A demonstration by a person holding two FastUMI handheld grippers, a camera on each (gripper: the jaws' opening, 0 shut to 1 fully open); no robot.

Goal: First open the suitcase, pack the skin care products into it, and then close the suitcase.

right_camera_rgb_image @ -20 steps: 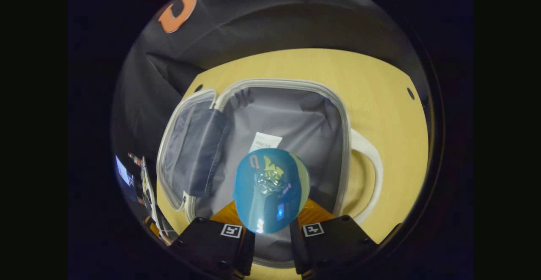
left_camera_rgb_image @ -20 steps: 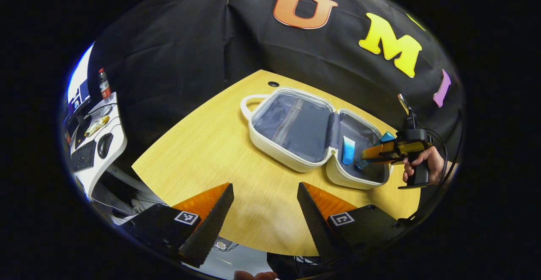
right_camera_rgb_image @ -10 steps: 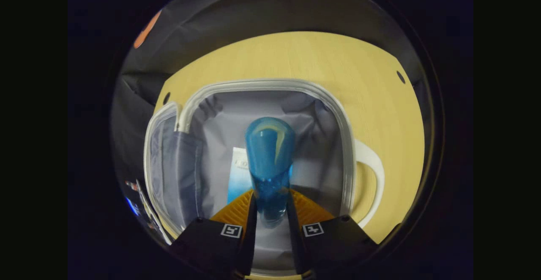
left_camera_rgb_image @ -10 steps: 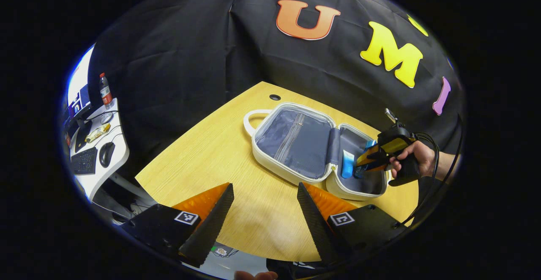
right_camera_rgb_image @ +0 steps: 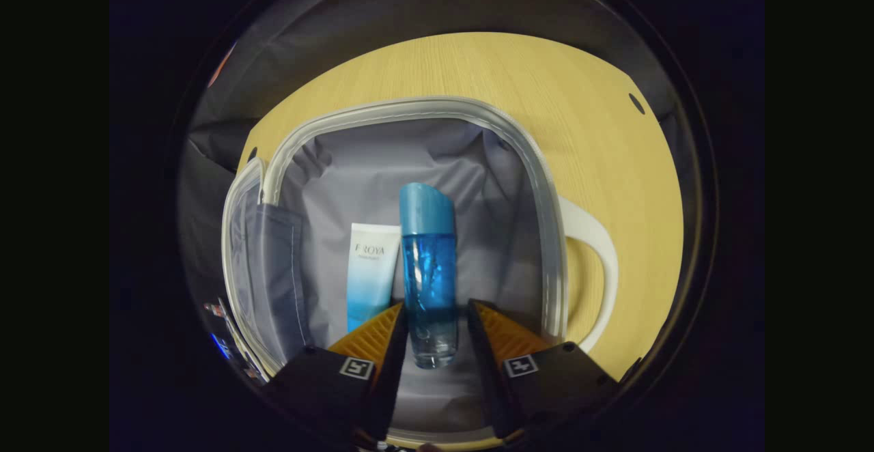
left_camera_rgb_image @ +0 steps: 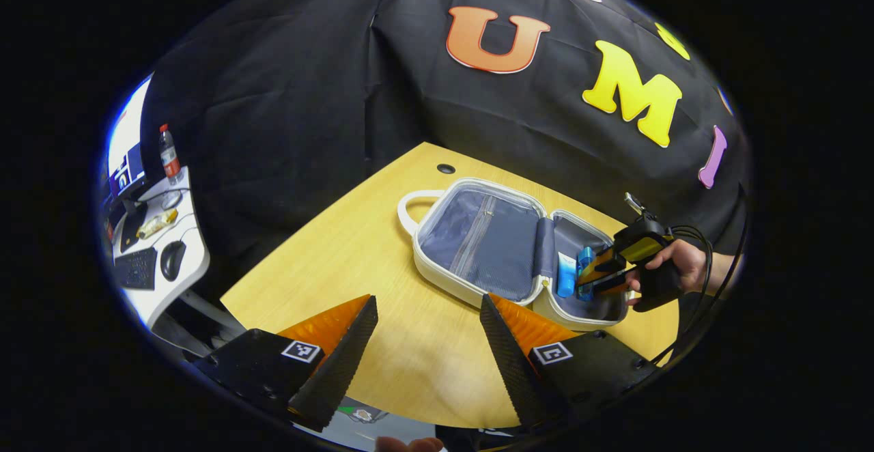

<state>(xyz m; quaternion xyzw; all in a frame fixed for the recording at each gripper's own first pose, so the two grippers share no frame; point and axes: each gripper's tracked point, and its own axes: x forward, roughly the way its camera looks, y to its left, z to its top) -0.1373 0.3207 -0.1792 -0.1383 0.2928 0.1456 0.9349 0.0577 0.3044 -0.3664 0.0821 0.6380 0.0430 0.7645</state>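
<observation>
Already the suitcase lies open on the table, lid flat beside the base. Tube rests on the lining of the base half; bottle lies just beside it, cap pointing away. Right gripper is down inside the base, fingers spread either side of the bottle with a visible gap on one side, so likely released. Left gripper hangs wide apart over bare table, holding nothing. Packing looks about done; closing the lid remains.
</observation>
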